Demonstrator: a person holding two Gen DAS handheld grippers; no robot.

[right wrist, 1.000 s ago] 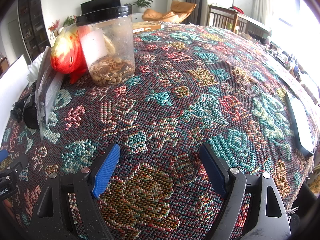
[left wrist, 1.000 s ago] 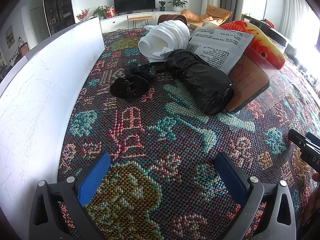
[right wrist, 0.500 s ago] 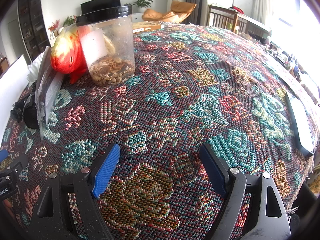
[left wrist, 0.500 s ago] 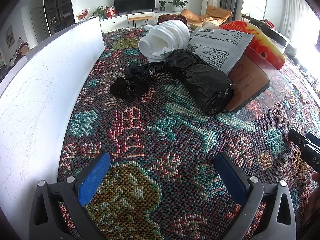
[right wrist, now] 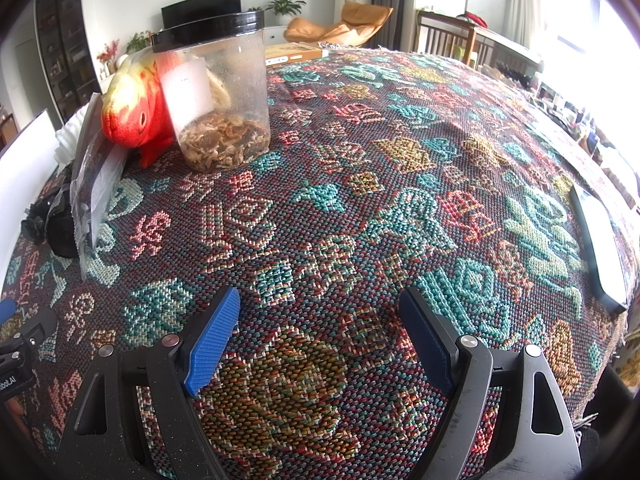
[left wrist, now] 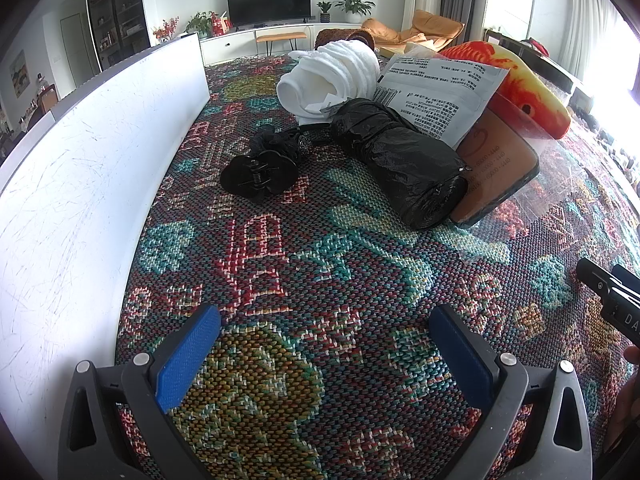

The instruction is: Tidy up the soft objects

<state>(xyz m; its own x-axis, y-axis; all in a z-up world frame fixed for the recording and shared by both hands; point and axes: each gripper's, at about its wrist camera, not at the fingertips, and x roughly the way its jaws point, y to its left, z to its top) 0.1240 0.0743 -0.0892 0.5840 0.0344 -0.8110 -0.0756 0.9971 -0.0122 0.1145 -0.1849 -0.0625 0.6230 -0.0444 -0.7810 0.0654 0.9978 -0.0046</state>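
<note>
Soft things sit bunched at the far side of the counter (left wrist: 360, 280): white towel (left wrist: 332, 76), black bag roll (left wrist: 400, 164), fish plush (right wrist: 134, 116) touching the jar (right wrist: 220, 96). Left claw (left wrist: 324, 356) and right claw (right wrist: 320, 336) both gape wide, empty, well short of them. Grabbing the plush could tip the jar, and the slick roll might slip or unravel.

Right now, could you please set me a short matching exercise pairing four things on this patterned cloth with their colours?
Things:
1. rolled towel
2. roll of plastic bags
3. fish plush
4. jar lid

Colours:
A. red and yellow
B. white
C. black, hard rim
D. black, shiny and crinkled

Pairs: 1-B, 2-D, 3-A, 4-C
</note>
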